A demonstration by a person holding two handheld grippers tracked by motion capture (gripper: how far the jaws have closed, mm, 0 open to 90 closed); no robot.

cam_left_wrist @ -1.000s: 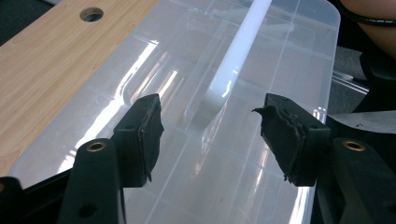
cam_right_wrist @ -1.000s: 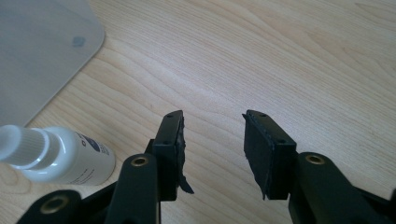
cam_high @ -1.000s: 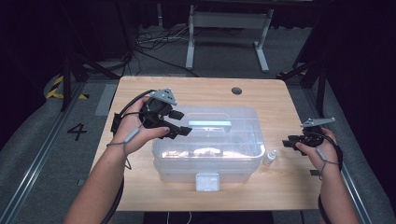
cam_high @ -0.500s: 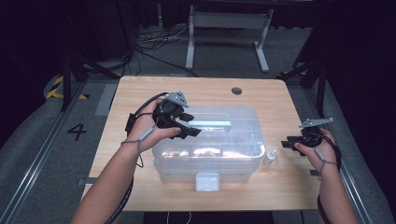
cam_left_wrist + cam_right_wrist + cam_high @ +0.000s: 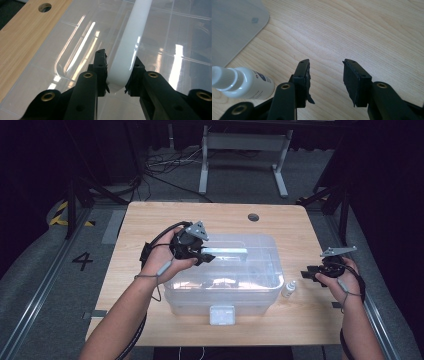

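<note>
A clear plastic storage box (image 5: 220,292) with a clear lid (image 5: 175,32) stands in the middle of the wooden table (image 5: 150,220). A white handle (image 5: 227,252) runs across the lid's top. My left gripper (image 5: 202,256) lies over the handle's left end. Its jaws have just been closing, and in the left gripper view my left gripper (image 5: 117,75) has both pads pressed on the white handle (image 5: 132,37). My right gripper (image 5: 307,272) is held off the box's right side and stands open over bare wood (image 5: 325,80), with nothing between its fingers.
A small white spray bottle (image 5: 288,289) lies on the table by the box's front right corner, just left of the right jaws (image 5: 244,82). The box has a white latch (image 5: 222,315) on its front wall. A cable hole (image 5: 253,217) sits in the far tabletop.
My left hand has shifted right and down onto the lid, and its jaws went from wide open to closed on the white handle. The right hand has kept still.
</note>
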